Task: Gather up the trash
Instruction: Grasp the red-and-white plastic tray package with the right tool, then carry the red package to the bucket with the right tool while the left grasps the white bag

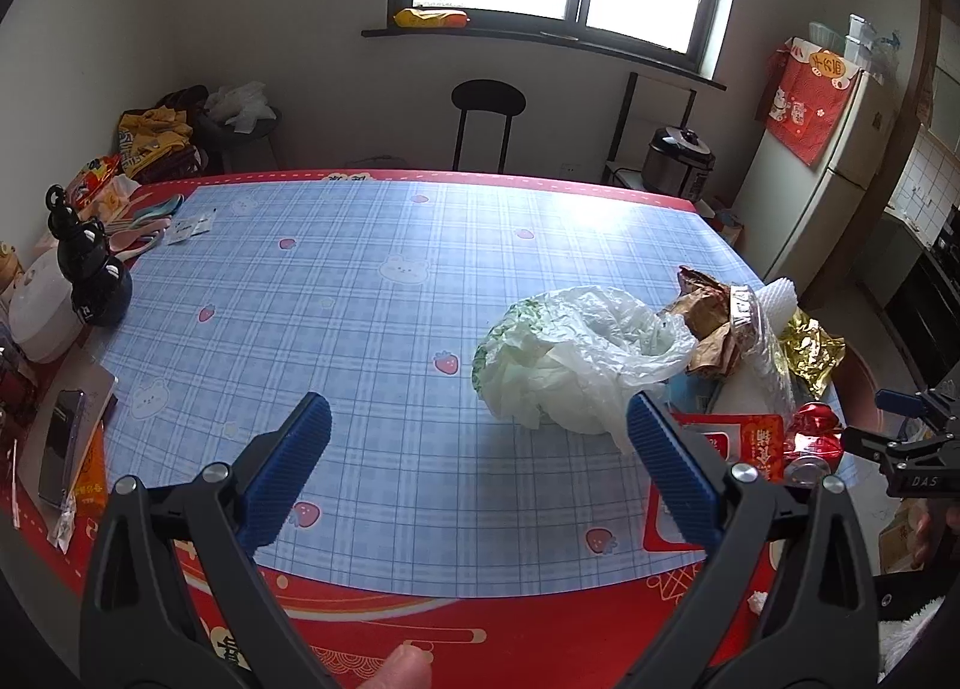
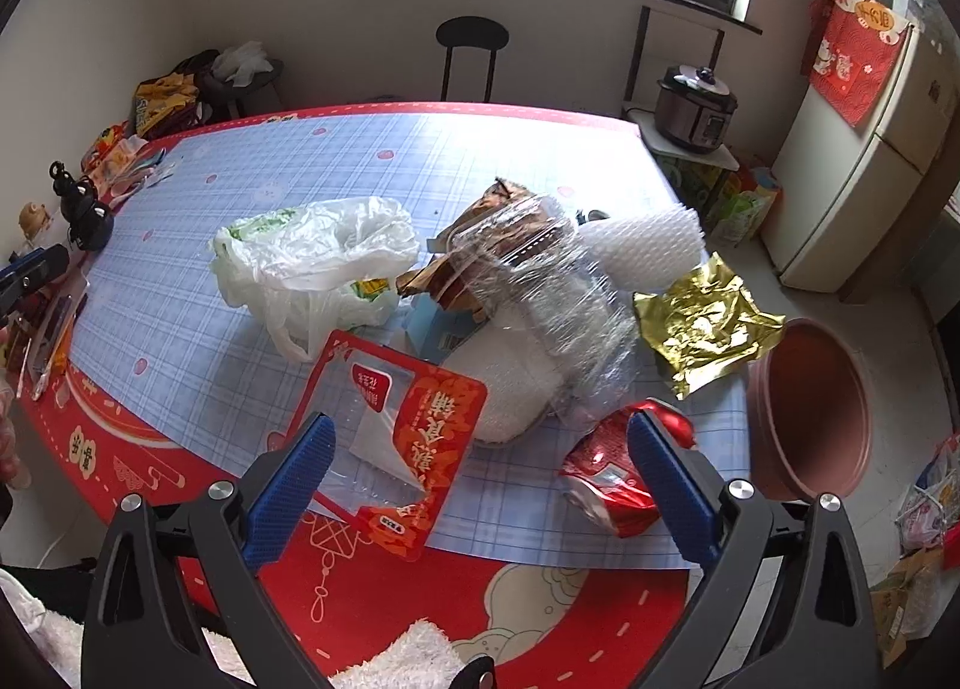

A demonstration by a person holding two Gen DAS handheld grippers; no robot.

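Note:
A heap of trash lies at the right end of the checked tablecloth. It includes a crumpled white plastic bag, a brown wrapper, a clear plastic container, white foam netting and gold foil. A red windowed packet and a crushed shiny red wrapper are there too. My left gripper is open over bare cloth, just left of the bag. My right gripper hangs open above the red packet and red wrapper, holding nothing.
A brownish-pink bin stands on the floor off the table's right edge. A black bottle, a white pot and a phone line the left side. A black stool and a fridge stand beyond.

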